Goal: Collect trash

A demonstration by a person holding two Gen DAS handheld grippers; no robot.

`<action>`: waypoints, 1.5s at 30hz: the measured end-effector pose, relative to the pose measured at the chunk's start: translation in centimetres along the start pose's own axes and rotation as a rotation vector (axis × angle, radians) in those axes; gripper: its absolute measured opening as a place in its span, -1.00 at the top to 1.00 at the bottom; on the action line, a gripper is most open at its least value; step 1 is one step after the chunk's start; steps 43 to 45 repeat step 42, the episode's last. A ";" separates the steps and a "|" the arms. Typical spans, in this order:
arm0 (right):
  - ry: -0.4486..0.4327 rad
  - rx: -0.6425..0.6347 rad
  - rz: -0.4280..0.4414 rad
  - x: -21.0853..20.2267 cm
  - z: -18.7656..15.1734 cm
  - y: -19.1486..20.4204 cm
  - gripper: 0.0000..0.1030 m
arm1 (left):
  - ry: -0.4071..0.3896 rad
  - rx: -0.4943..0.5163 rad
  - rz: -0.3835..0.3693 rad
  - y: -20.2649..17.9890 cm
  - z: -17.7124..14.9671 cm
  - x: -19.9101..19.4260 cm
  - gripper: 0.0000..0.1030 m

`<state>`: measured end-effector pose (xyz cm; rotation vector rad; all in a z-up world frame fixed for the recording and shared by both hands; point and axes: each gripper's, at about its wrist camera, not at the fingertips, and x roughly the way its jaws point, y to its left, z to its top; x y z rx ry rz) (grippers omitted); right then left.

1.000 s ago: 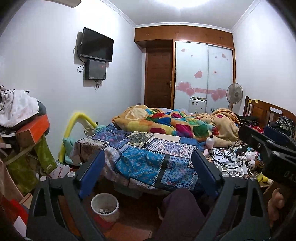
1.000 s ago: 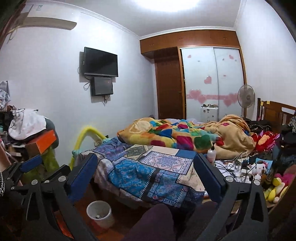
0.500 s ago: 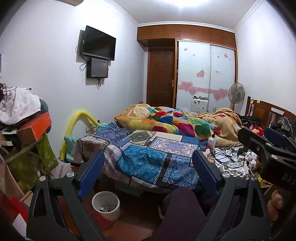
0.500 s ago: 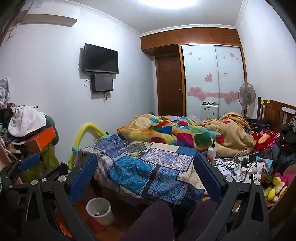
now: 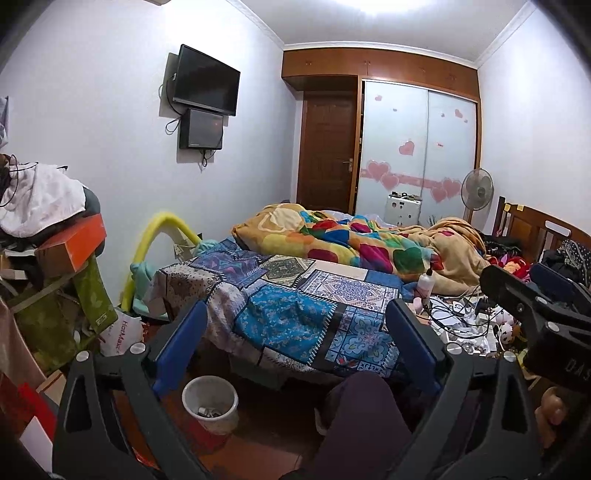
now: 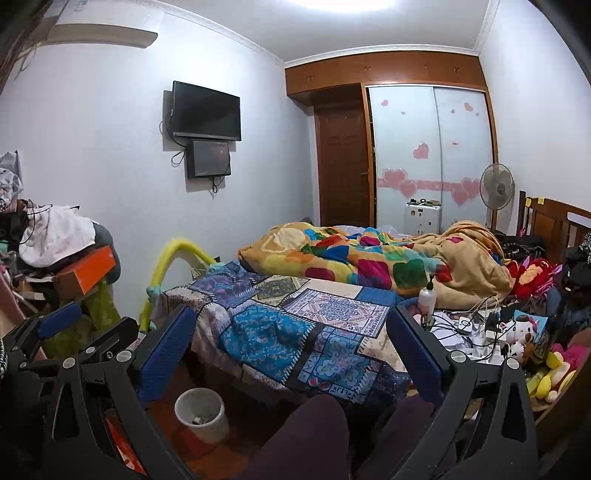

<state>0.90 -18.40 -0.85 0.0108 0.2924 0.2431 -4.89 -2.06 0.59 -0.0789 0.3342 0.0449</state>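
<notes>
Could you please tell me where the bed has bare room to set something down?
The patchwork cover, between the heart blanket and the bed's near edge, lies bare. The cables and toys to its right crowd that corner.

The walls (image 5: 110,110) were pale and plain under a bright ceiling light (image 6: 343,5). A TV (image 5: 205,81) hung on the left wall above a smaller screen (image 5: 201,129). At the far end stood a brown door (image 5: 327,155) beside a wardrobe (image 5: 417,147) with frosted sliding panels and pink hearts. A bed (image 5: 314,295) with patterned covers filled the middle; a fan (image 5: 477,192) stood near its wooden headboard (image 5: 532,229). The floor (image 5: 258,458) was reddish-brown.
</notes>
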 end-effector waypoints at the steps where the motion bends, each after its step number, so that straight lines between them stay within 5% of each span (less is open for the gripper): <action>1: 0.001 -0.001 0.001 0.0 0.0 0.0 -0.99 | 0.001 0.000 0.000 0.0 0.0 0.0 -0.91; 45: -0.006 -0.005 0.009 -0.1 0.7 -0.4 -0.99 | -0.009 -0.016 -0.005 -1.8 -0.3 -0.1 -0.92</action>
